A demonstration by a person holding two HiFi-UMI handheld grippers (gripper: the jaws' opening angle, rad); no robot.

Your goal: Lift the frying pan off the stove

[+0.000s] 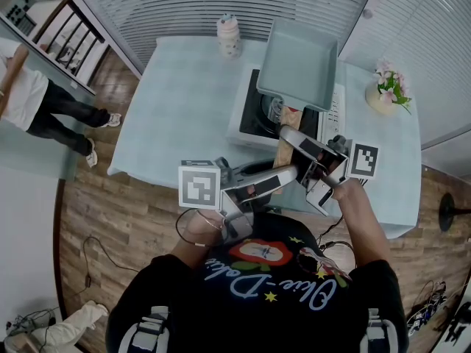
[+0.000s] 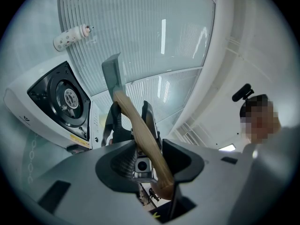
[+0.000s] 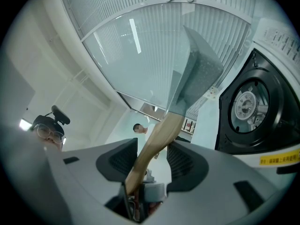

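A square grey-green frying pan (image 1: 298, 65) with a wooden handle (image 1: 285, 147) hangs tilted in the air over the white single-burner stove (image 1: 246, 116), clear of it. My left gripper (image 1: 288, 173) is shut on the handle near its end; in the left gripper view the handle (image 2: 140, 135) runs up between the jaws (image 2: 150, 161) to the pan (image 2: 111, 74). My right gripper (image 1: 291, 134) is shut on the same handle closer to the pan; in the right gripper view the handle (image 3: 157, 142) rises between its pads (image 3: 154, 161). The burner (image 2: 65, 97) (image 3: 251, 104) lies bare below.
The stove stands on a pale blue table (image 1: 184, 101). A dotted white bottle (image 1: 229, 37) (image 2: 70, 35) stands at the table's far edge. A vase of pink flowers (image 1: 386, 90) is at the far right. A person (image 1: 37, 101) stands on the wooden floor at left.
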